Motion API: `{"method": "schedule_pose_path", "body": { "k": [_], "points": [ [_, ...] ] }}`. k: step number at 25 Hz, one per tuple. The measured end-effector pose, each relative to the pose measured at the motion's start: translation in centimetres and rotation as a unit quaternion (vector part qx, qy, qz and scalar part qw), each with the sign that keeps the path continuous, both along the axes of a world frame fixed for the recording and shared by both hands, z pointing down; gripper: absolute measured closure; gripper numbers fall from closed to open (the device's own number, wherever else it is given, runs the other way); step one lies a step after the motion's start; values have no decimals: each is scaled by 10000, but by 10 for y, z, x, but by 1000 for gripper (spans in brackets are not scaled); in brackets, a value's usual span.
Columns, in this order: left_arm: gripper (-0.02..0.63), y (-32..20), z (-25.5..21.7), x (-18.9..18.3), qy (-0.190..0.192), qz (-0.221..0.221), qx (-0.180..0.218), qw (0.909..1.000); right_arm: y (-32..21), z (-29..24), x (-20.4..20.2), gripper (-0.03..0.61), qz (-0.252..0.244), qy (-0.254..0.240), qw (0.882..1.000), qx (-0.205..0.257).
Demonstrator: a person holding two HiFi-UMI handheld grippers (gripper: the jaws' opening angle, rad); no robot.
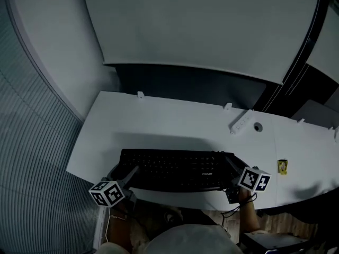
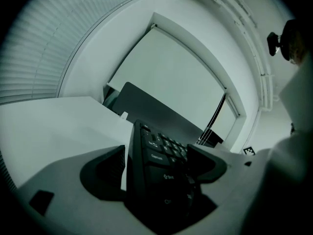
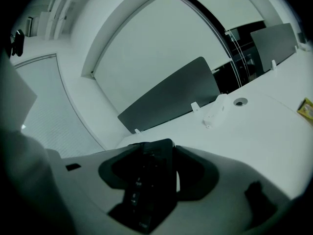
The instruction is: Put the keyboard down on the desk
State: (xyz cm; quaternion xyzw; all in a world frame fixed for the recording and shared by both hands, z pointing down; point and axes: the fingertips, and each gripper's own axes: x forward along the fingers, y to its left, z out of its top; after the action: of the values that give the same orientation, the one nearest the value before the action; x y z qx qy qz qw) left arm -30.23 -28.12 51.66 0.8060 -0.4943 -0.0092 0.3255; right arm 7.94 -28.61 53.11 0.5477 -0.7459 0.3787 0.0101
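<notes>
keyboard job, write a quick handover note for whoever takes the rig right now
Left tool: shut on the left end of the black rectangular keyboard.
Right tool: shut on its right end.
Keyboard: roughly level, over the near part of the white desk. I cannot tell whether it touches the top.
Done: the keyboard is over the desk, held at both ends.
Left: probably lower it flat, then open both tools and draw back.

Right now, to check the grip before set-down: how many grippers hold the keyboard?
2. The left gripper clamps the left end of the keyboard, the right gripper its right end. None hidden.
</notes>
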Motion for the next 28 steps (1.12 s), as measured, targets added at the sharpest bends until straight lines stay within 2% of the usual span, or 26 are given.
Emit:
{"method": "schedule_pose_path", "body": {
  "k": [11, 28],
  "points": [
    [209, -43, 9, 13, 3, 261, -140, 9996, -31, 7, 10, 352, 163, 7, 9998, -87],
    [209, -102, 77, 28, 183, 580, -985, 9933, -66, 59, 24, 352, 472, 139, 9960, -744]
  ]
}}
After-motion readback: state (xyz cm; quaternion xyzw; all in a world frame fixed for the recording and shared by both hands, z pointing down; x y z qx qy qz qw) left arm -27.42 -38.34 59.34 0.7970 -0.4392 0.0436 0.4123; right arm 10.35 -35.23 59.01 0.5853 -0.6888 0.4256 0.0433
